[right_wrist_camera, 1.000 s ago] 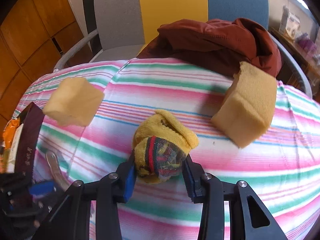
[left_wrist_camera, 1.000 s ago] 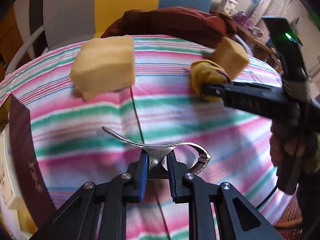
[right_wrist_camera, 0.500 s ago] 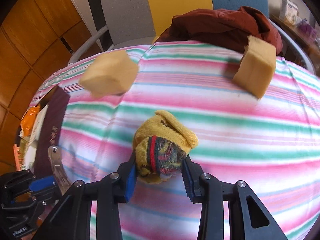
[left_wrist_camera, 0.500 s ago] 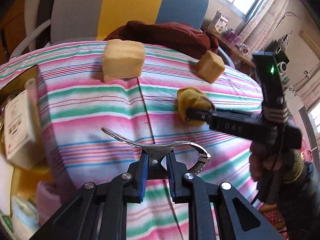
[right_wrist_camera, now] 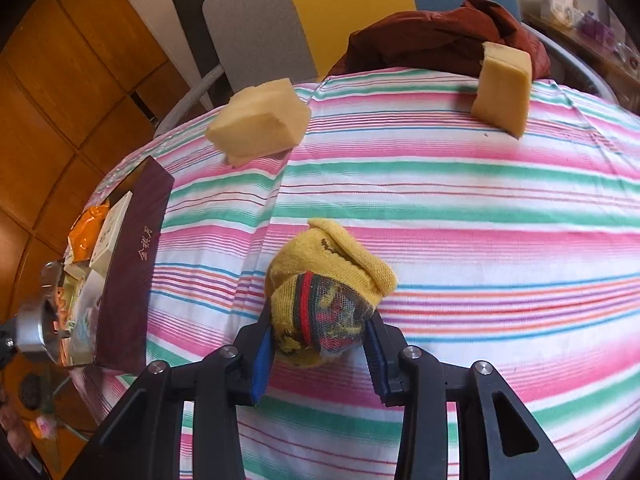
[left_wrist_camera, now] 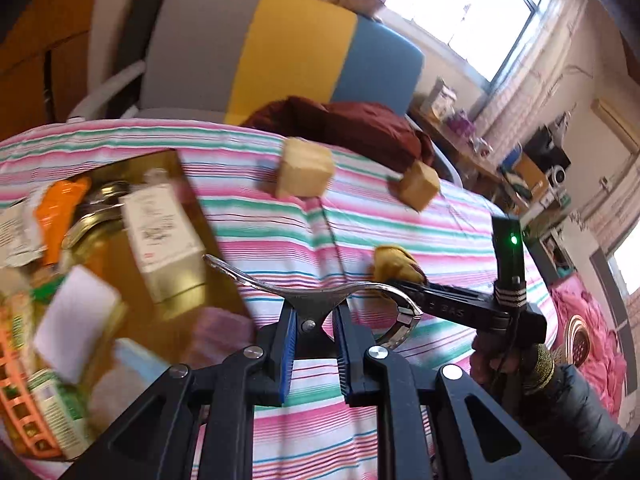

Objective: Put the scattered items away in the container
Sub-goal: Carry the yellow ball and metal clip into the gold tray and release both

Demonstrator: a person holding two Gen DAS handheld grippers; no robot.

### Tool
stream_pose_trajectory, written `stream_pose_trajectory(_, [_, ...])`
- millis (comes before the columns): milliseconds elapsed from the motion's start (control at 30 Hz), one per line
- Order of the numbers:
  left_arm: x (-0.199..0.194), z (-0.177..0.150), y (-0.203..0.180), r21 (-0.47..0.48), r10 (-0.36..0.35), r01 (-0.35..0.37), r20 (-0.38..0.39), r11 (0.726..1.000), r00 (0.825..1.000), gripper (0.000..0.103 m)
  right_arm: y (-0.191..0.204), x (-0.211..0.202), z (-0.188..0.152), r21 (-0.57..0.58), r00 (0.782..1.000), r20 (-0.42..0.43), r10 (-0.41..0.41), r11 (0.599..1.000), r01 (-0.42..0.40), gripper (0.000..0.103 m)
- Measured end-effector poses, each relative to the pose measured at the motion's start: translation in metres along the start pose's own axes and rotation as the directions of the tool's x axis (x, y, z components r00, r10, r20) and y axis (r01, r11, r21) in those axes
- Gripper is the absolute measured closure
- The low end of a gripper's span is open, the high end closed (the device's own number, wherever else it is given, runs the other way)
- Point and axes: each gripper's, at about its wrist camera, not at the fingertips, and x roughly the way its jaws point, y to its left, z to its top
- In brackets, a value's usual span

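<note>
Left gripper (left_wrist_camera: pixel 314 344) is clamped on a metal clip (left_wrist_camera: pixel 320 300), up over the striped table (right_wrist_camera: pixel 480 208) next to the box (right_wrist_camera: pixel 132 264) at the left edge. Right gripper (right_wrist_camera: pixel 318 352) is squeezed tight on a yellow sock (right_wrist_camera: pixel 328 280) mid-table. Two sponges (right_wrist_camera: pixel 260 120) sit near the far edge by a chair (left_wrist_camera: pixel 256 48). Box contents are too blurry to make out.

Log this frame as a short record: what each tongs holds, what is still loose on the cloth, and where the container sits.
left tongs: shut on metal clip
right tongs: shut on rolled yellow sock
loose on striped cloth: two yellow sponge blocks
container: dark box at the cloth's left edge, already holding packets and jars
behind the table: chair with red garment
</note>
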Motion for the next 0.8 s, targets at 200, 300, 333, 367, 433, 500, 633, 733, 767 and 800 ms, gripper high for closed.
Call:
stream_pose_trajectory(200, [-0.035, -0.005, 0.058, -0.101, 0.07, -0.063, 0.061, 0.993, 0.996, 0.086, 0.008, -0.003, -0.006, 0.007, 1.0, 0.011, -0.001, 1.0, 0.001, 0.064])
stream_pose_trajectory(300, [-0.047, -0.009, 0.089, -0.151, 0.115, -0.103, 0.074, 0.983, 0.991, 0.086, 0.016, -0.005, -0.005, -0.006, 1.0, 0.019, 0.003, 1.0, -0.003, 0.064])
stream_pose_trajectory(333, [-0.05, -0.011, 0.1, -0.171, 0.131, -0.116, 0.076, 0.978, 0.989, 0.086, 0.019, -0.006, -0.005, -0.013, 1.0, 0.023, 0.003, 1.0, -0.003, 0.064])
stream_pose_trajectory(367, [-0.052, -0.013, 0.109, -0.186, 0.145, -0.129, 0.076, 0.974, 0.987, 0.086, 0.024, -0.007, -0.004, -0.021, 1.0, 0.027, 0.006, 1.0, -0.006, 0.064])
stream_pose_trajectory(433, [-0.055, -0.016, 0.125, -0.201, 0.173, -0.155, 0.076, 0.967, 0.982, 0.086, 0.035, -0.01, 0.0, -0.042, 0.999, 0.036, 0.017, 0.999, -0.016, 0.064])
stream_pose_trajectory(500, [-0.056, -0.019, 0.137, -0.211, 0.185, -0.166, 0.074, 0.963, 0.98, 0.086, 0.048, -0.012, 0.004, -0.067, 0.999, 0.044, 0.031, 0.997, -0.028, 0.064])
stream_pose_trajectory(633, [-0.048, -0.023, 0.148, -0.208, 0.196, -0.18, 0.056, 0.961, 0.979, 0.086, 0.084, -0.016, 0.014, -0.136, 0.995, 0.064, 0.071, 0.989, -0.062, 0.064])
stream_pose_trajectory(733, [-0.04, -0.026, 0.154, -0.204, 0.193, -0.181, 0.043, 0.962, 0.98, 0.086, 0.116, -0.017, 0.022, -0.2, 0.992, 0.069, 0.106, 0.976, -0.09, 0.064])
stream_pose_trajectory(767, [-0.038, -0.027, 0.153, -0.2, 0.199, -0.187, 0.044, 0.962, 0.979, 0.086, 0.128, -0.016, 0.025, -0.223, 0.991, 0.068, 0.118, 0.97, -0.1, 0.064])
stream_pose_trajectory(800, [-0.036, -0.028, 0.154, -0.197, 0.2, -0.188, 0.045, 0.962, 0.979, 0.086, 0.14, -0.016, 0.027, -0.244, 0.989, 0.067, 0.129, 0.964, -0.109, 0.064])
